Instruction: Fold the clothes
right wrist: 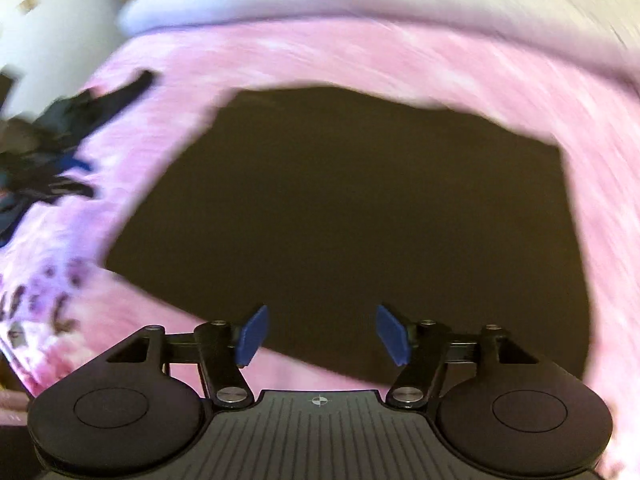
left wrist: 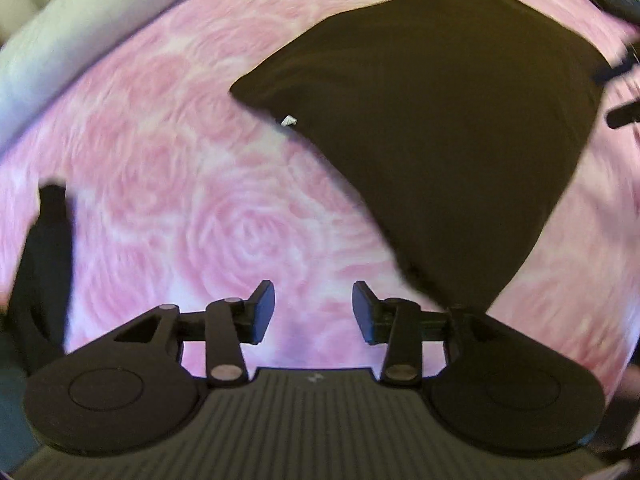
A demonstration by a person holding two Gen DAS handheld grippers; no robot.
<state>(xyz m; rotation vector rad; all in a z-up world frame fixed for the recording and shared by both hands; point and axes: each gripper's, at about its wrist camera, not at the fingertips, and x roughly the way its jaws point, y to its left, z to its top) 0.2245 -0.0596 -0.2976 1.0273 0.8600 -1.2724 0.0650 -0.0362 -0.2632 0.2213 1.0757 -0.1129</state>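
**Jaws wide, dark cloth waiting on the bed**

While both grippers hang empty over the pink rose bedspread, the garment lies spread flat, and neither tool has hold of it. The left gripper has its jaws apart with only bedspread between them; the cloth sits ahead and to the right of those jaws, its near corner just off the right finger. The right gripper, blue pads parted, hovers with the garment straight ahead and its near hem running under and just past the jaws.

How will it handle? It looks like thin, soft knit: light, limp, no stiffness at all, so it should drape and sag the instant a corner goes up. Not fragile, probably not slippery, but a single layer could slide out of a shallow pinch, so the bite wants to be taken on a hem or corner. Best holds, on this showing: the near hem for the right jaws, and the corner by the small white tag for the left.

Orientation? From the left view the long axis runs away from the jaws, slanting left, towards the corner by that tag. Neck and sleeves can't be made out; blur hides the detail.

A second dark heap lies well off, left of the right jaws.
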